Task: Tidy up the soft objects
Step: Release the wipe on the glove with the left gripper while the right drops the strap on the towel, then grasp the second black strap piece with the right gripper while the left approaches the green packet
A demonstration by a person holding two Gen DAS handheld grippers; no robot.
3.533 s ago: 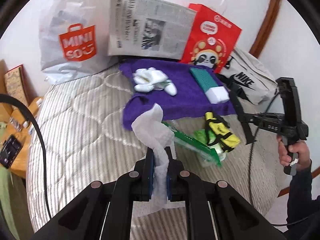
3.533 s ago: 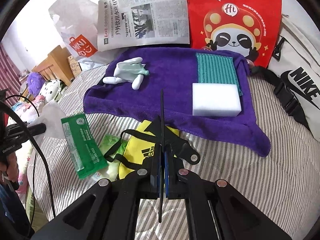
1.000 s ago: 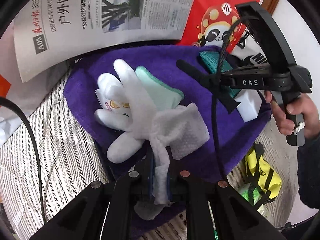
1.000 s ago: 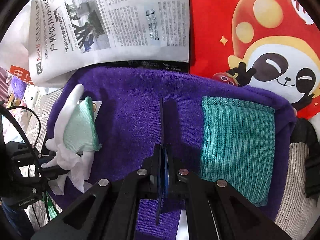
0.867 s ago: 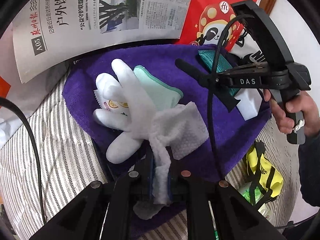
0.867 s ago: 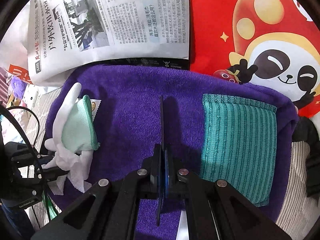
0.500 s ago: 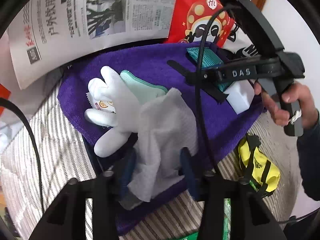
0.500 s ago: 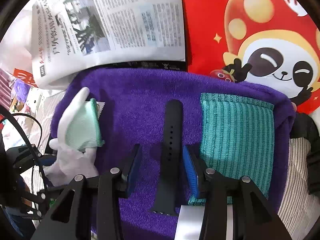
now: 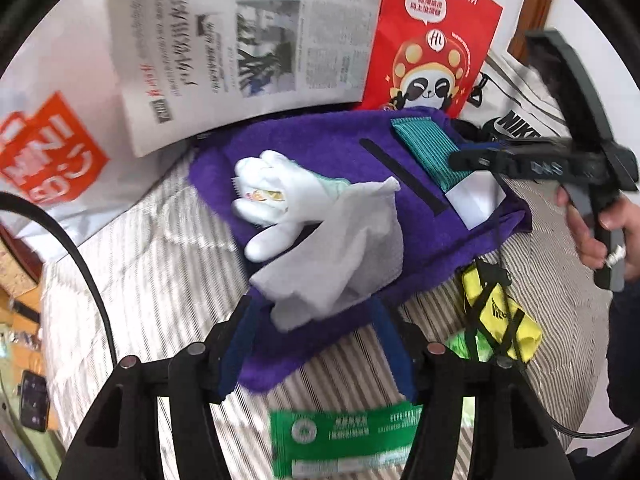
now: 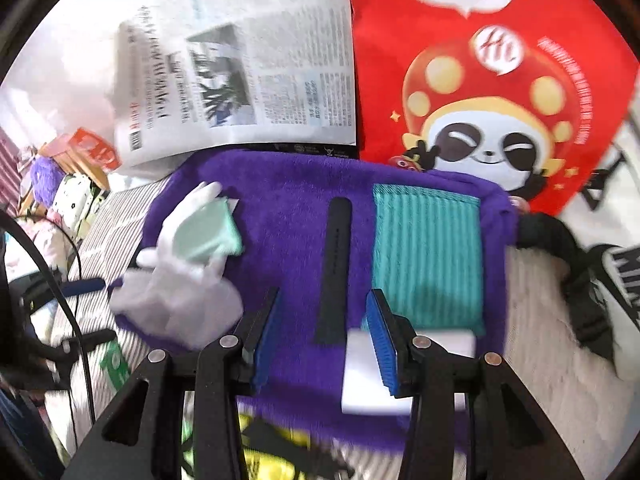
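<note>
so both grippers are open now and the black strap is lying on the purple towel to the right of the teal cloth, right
Not quite. In the right wrist view the black strap lies on the purple towel to the left of the teal cloth, not the right. The rest holds: the left gripper and the right gripper are both open.

Purple towel, teal ribbed cloth, black strap, white glove, grey-and-white striped bedding.
</note>
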